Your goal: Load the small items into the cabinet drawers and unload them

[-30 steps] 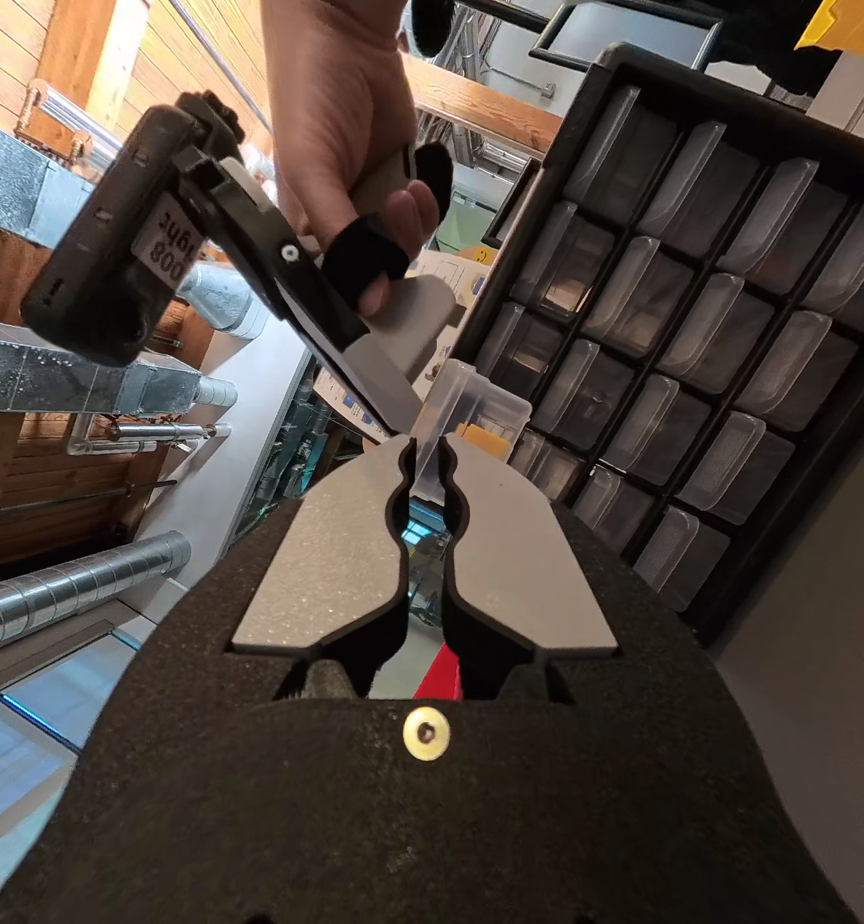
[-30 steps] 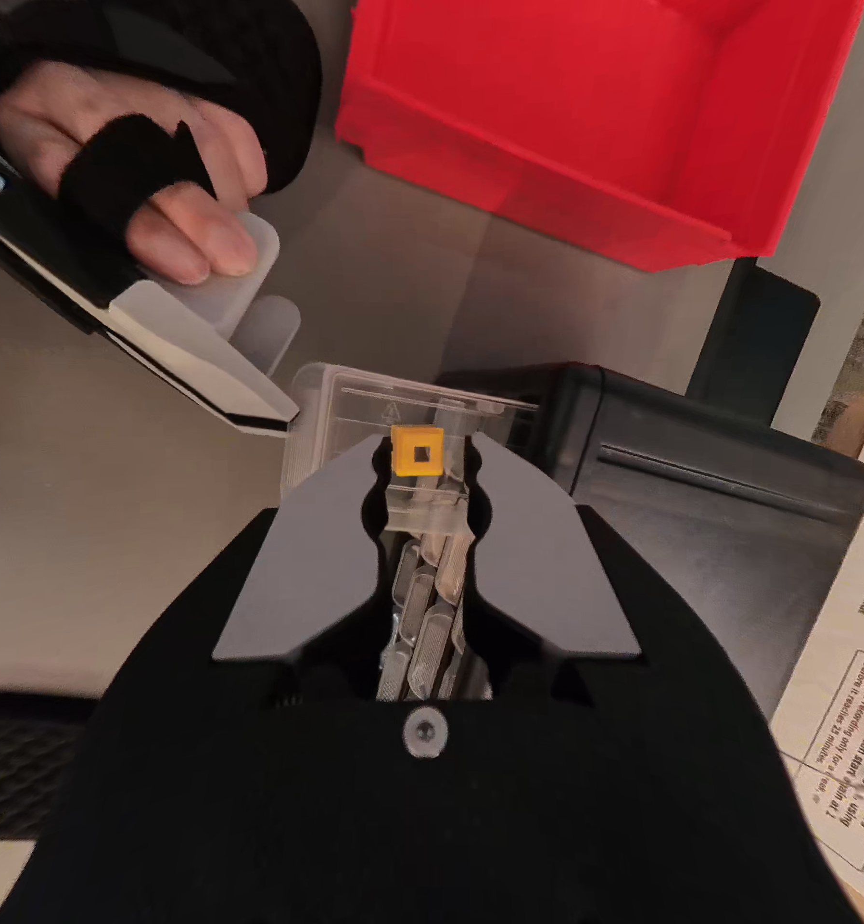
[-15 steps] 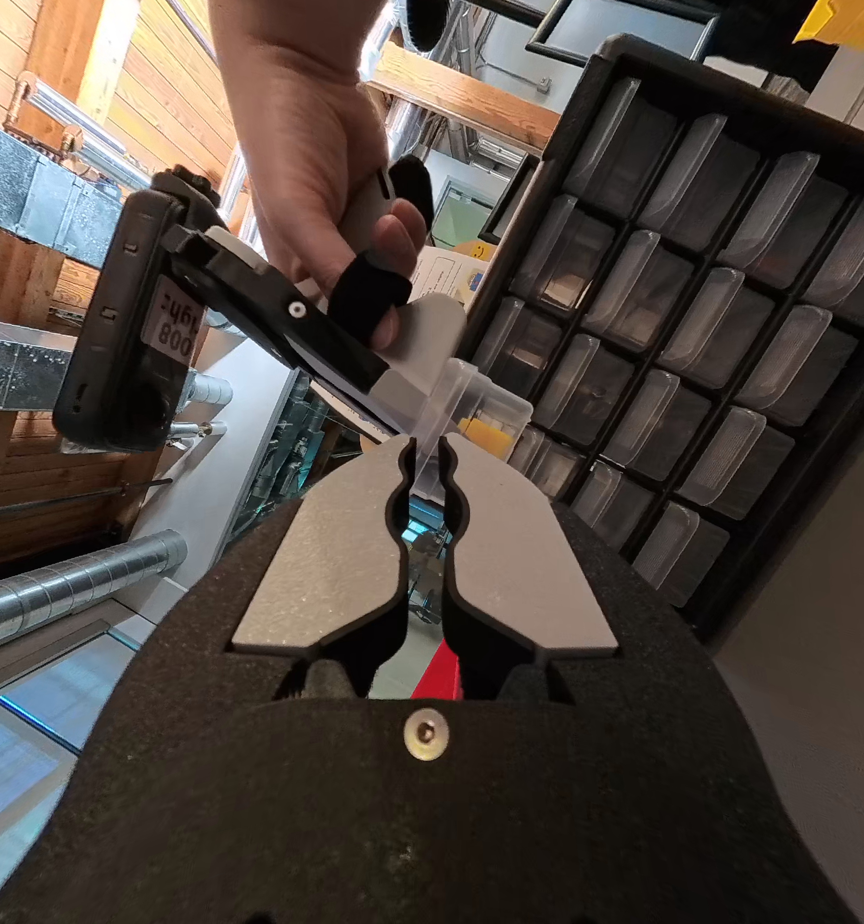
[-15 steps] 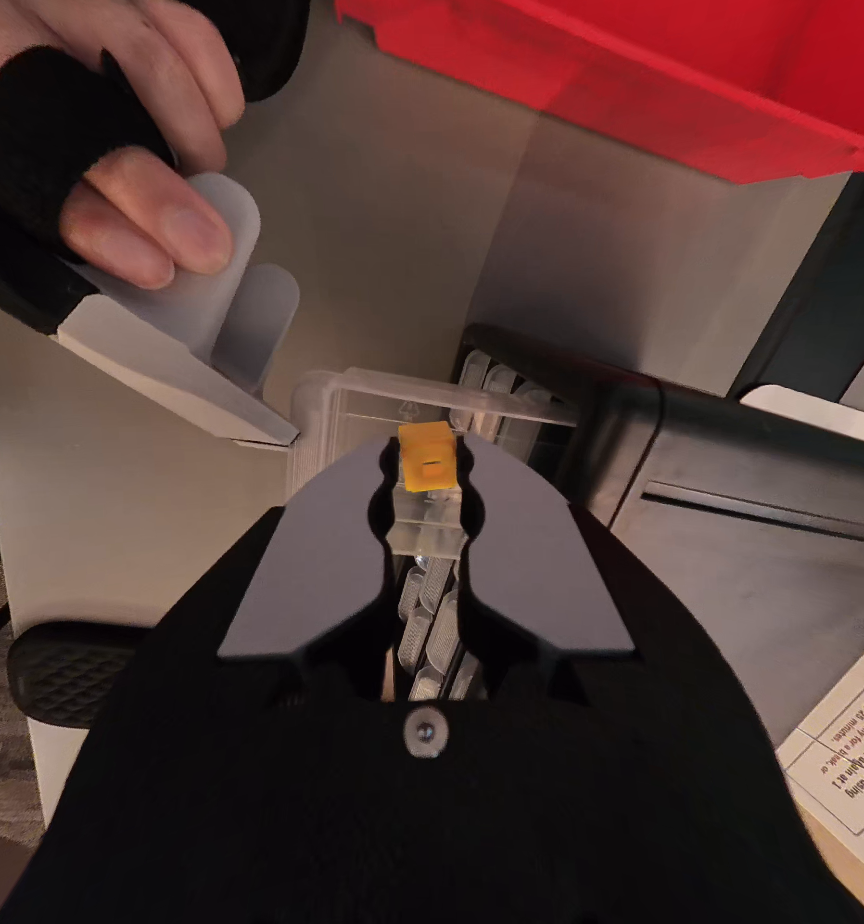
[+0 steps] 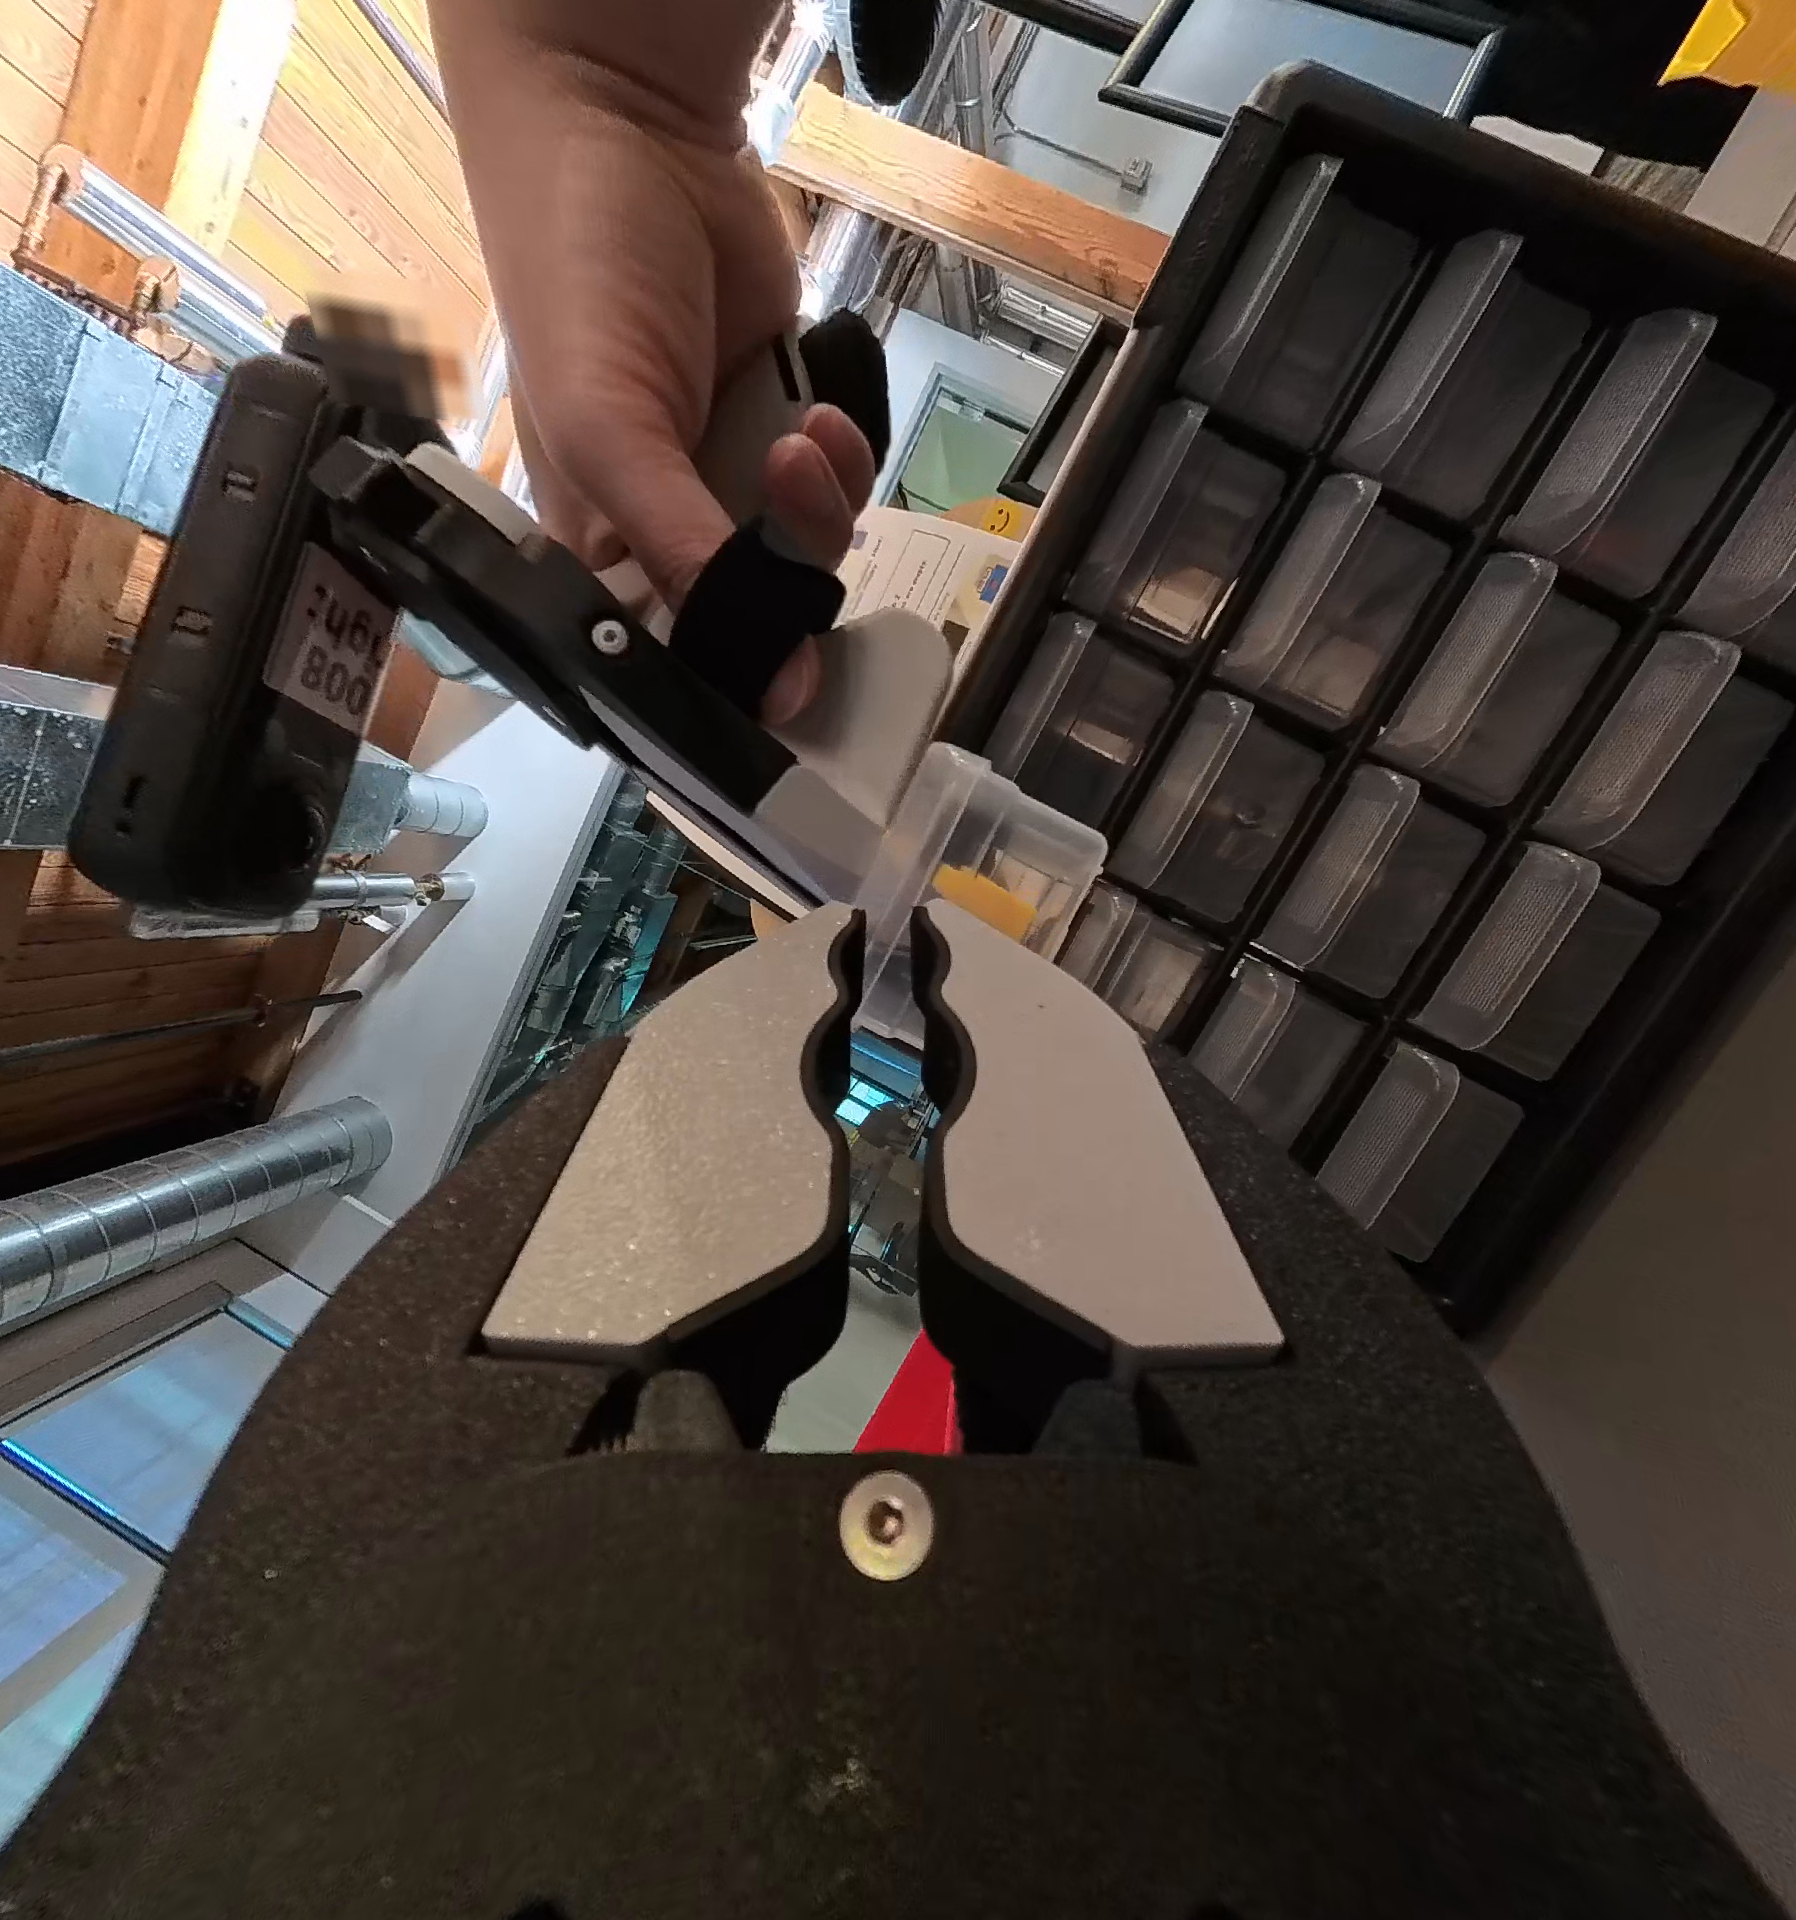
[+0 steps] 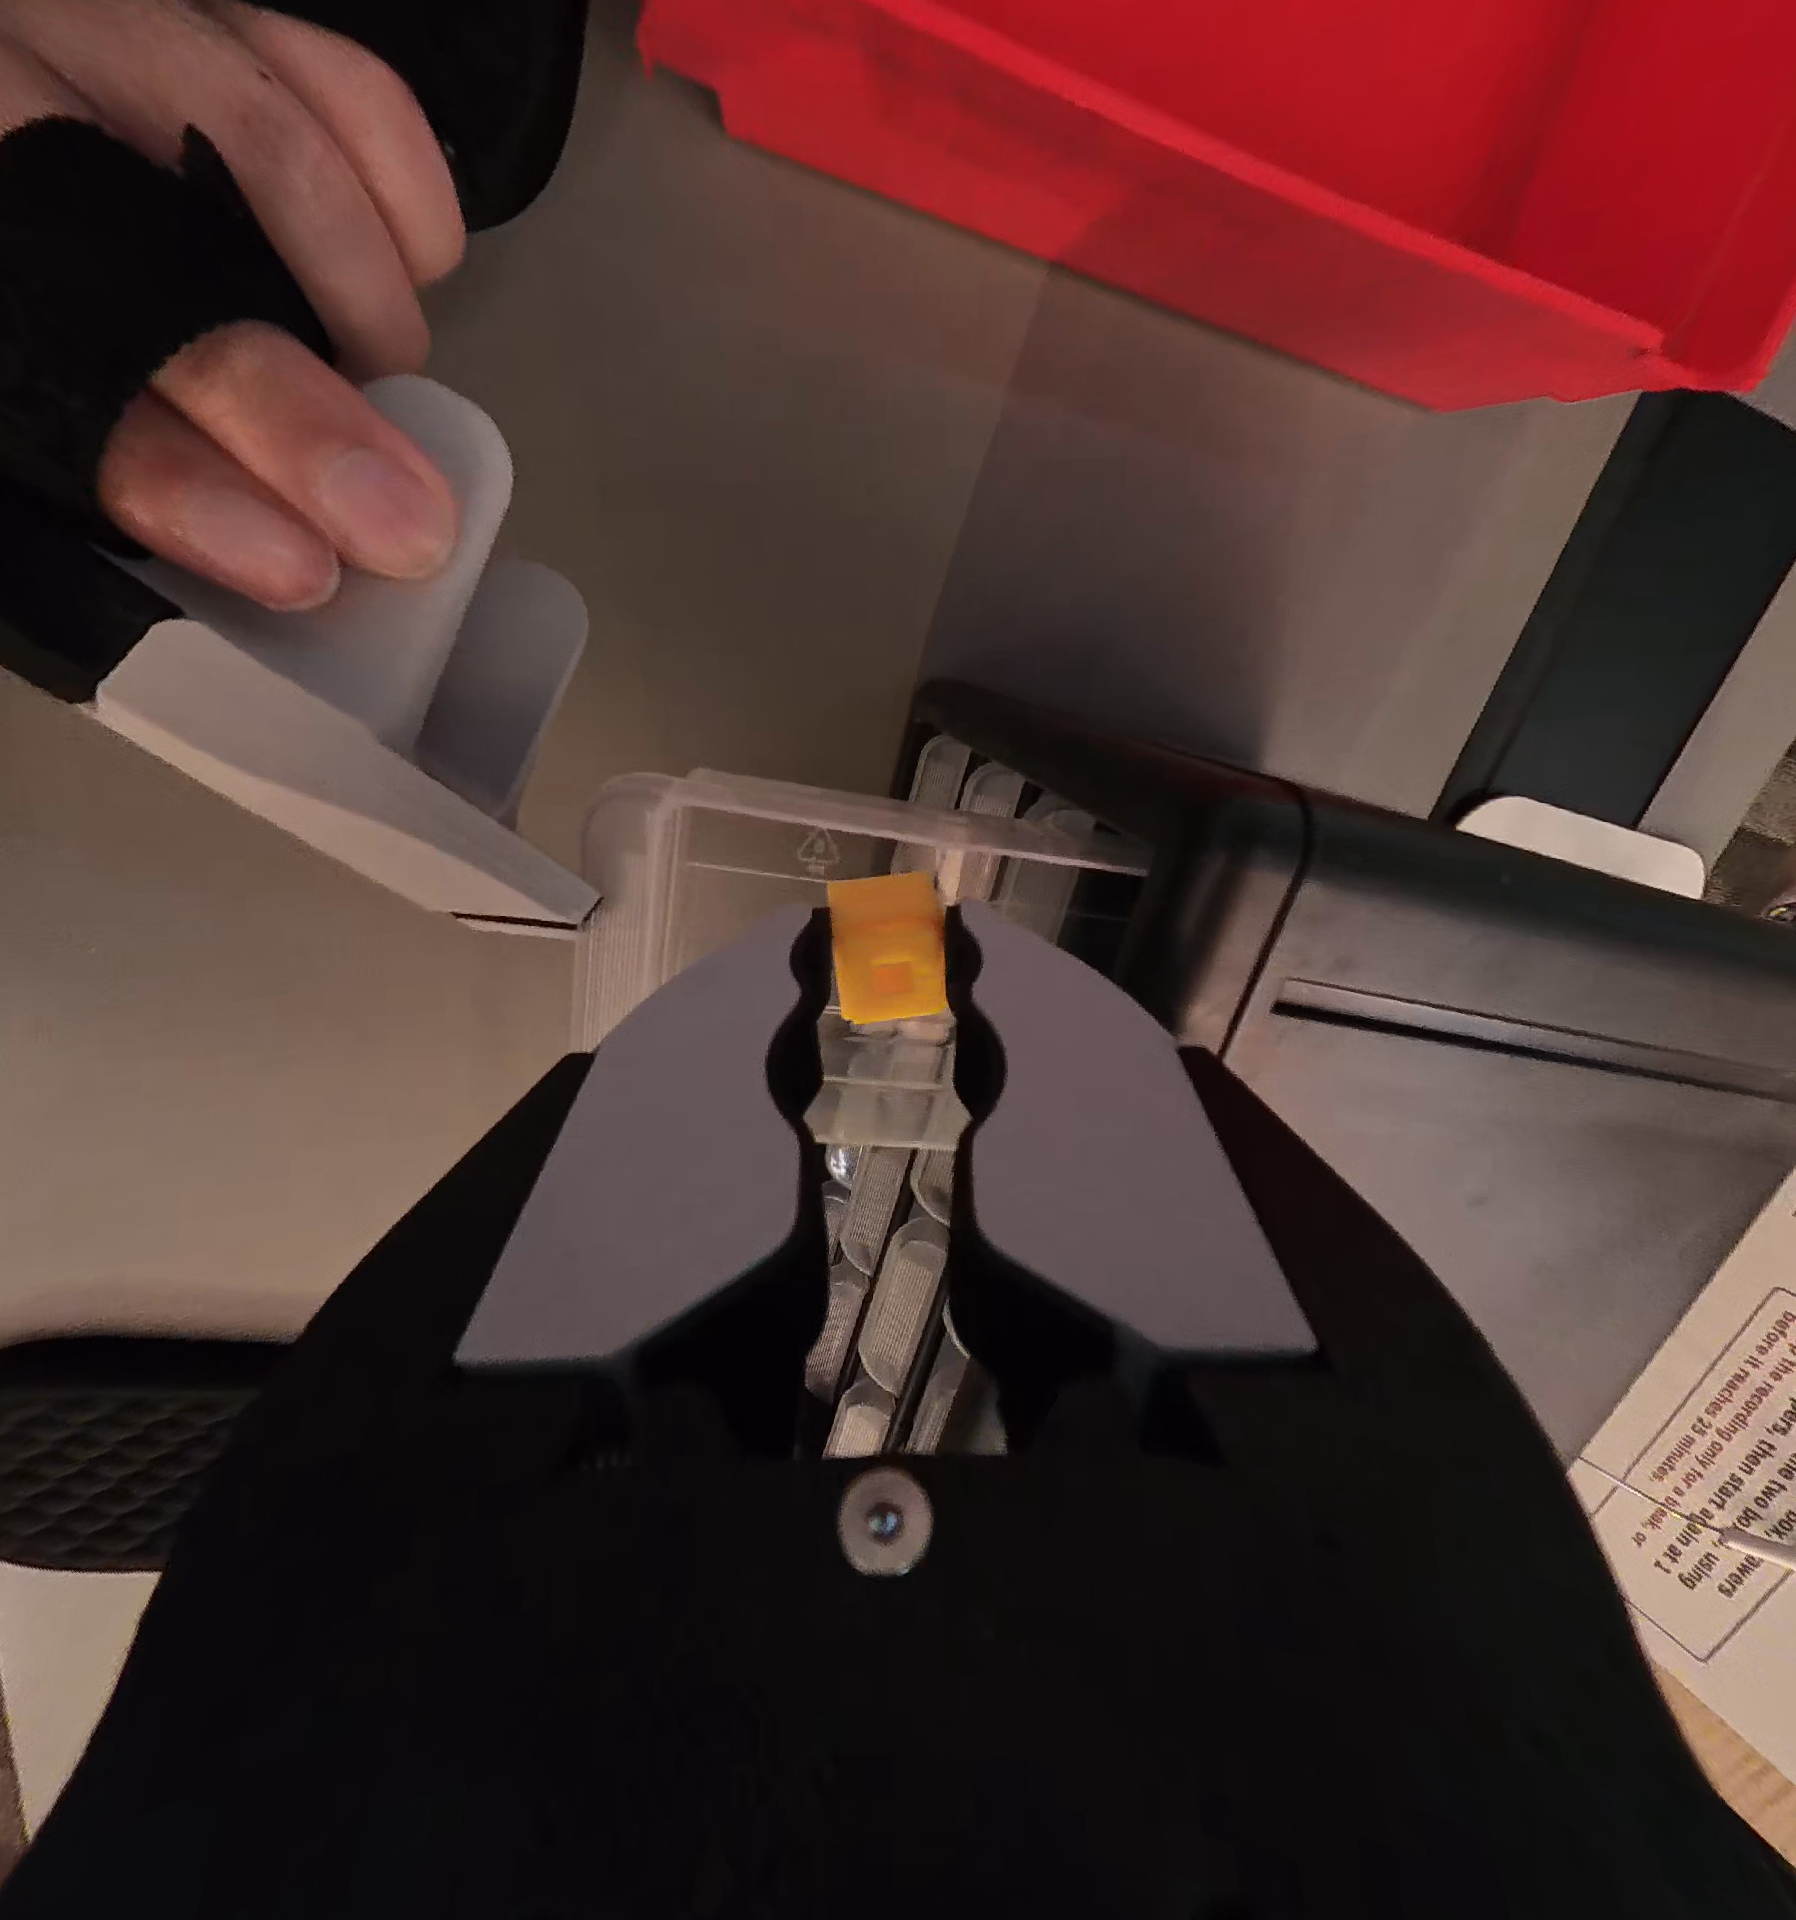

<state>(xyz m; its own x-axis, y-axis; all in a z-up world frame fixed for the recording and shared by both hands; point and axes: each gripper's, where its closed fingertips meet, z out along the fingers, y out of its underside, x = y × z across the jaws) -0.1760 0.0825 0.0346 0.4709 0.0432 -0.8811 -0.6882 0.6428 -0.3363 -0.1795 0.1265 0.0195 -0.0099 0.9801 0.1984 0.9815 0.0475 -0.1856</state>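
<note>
— Drawers: one clear drawer [image 6: 769,862] stands pulled out of the black cabinet [image 6: 1496,1039], at its lower outer corner, a yellow piece [image 6: 889,961] lying inside it.

— Our right gripper [image 6: 886,925] hangs over it, jaws narrowly parted around the piece; whether they pinch it, we cannot tell.

— Our left gripper [image 5: 886,920] is nearly closed, empty, beside the drawer.

— We judge this the unloading step. Next: close, lift, carry to the red bin [image 6: 1289,156].

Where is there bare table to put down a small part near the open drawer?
Bare grey table lies between the red bin and the clear drawer, and also left of the drawer, below the left tool. Crowded: the drawer mouth, under the right tool; a paper sheet covers the side by the black cabinet.
</note>
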